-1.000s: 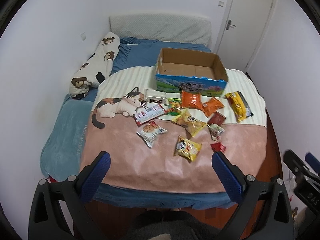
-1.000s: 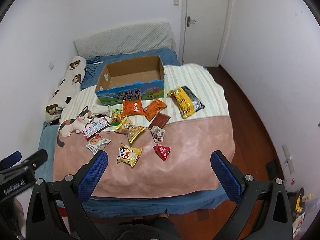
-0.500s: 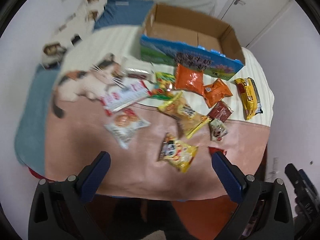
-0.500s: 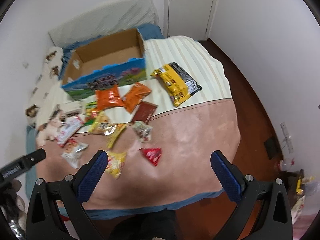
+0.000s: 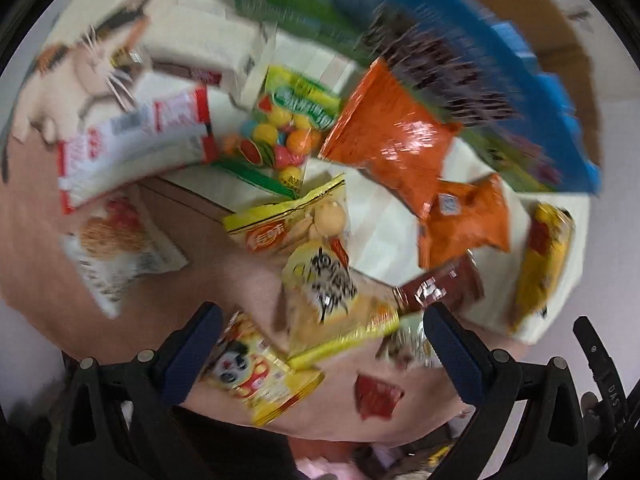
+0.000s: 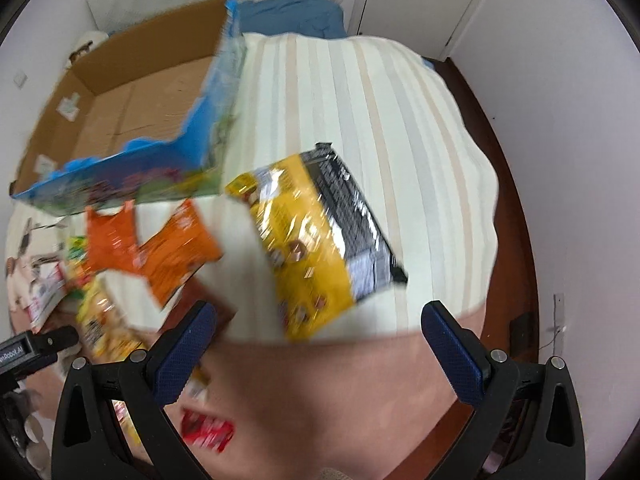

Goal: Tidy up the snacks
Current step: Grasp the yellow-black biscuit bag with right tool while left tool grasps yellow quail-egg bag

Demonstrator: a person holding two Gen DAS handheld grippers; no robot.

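Both claws hang released above the bed: left claw over a yellow noodle packet, right claw just below the yellow-and-black bag. Two orange packets lie at its ten o'clock, beside one open cardboard box. Blur hides detail, but perhaps a dozen snacks show. Bare striped blanket spreads toward one o'clock.
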